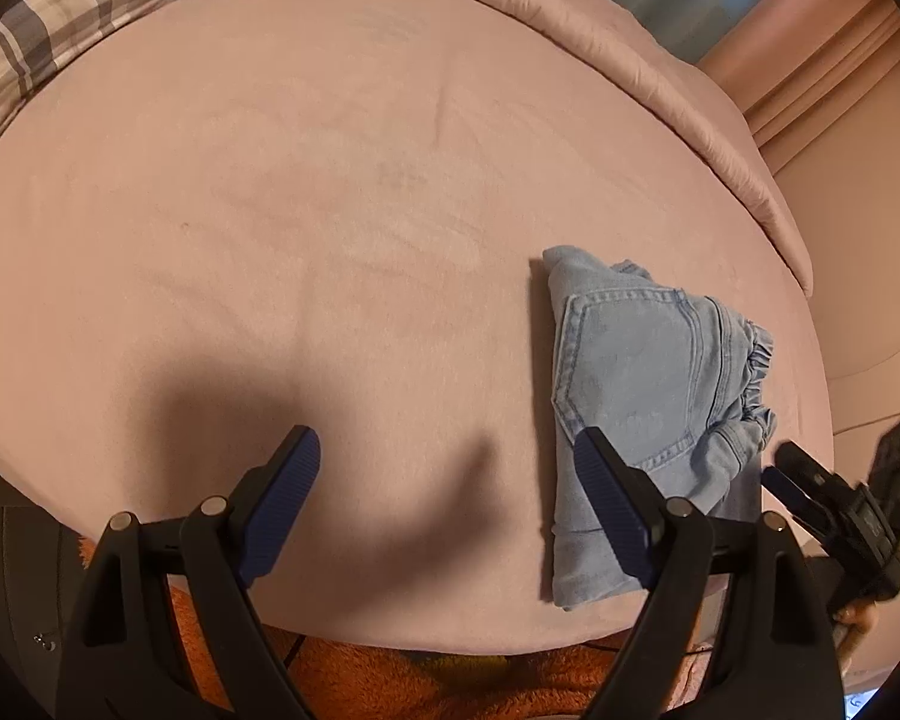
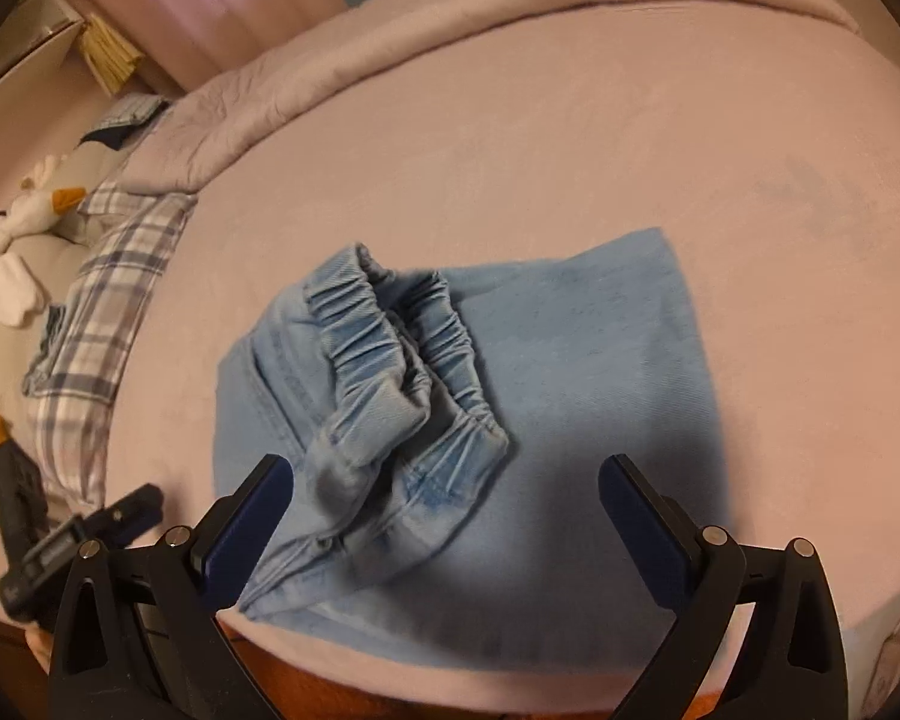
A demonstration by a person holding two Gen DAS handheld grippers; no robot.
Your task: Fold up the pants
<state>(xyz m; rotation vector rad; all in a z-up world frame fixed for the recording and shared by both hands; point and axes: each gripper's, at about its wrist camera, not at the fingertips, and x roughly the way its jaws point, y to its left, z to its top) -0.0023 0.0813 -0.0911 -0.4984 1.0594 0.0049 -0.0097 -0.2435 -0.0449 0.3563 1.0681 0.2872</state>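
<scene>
Left gripper [image 1: 447, 468]: black frame, ribbed blue pads, jaws standing spread, gripping nothing, hovering over the pink bedsheet [image 1: 330, 180] near the bed's front edge. Right gripper [image 2: 447, 495]: jaws likewise gaping wide, empty, hanging just above the folded light-blue denim pants [image 2: 570, 360].

Pants are lying in a compact folded bundle on the sheet, close to the front edge. The elastic gathered waistband [image 2: 402, 336] is sitting on top, bunched and curling upward; a stitched back pocket [image 1: 630, 354] is facing up in the left wrist view. The top layer is lying uneven, not flat.

Surroundings: a pink quilt [image 2: 450, 18] is bunching along the far side; a plaid pillow [image 2: 114, 300] is lying beyond the sheet's edge, with a white plush toy with an orange beak [image 2: 24, 222] beside it. Orange fuzzy fabric [image 1: 390, 678] is showing below the bed edge. Nothing is standing between either gripper and the pants.
</scene>
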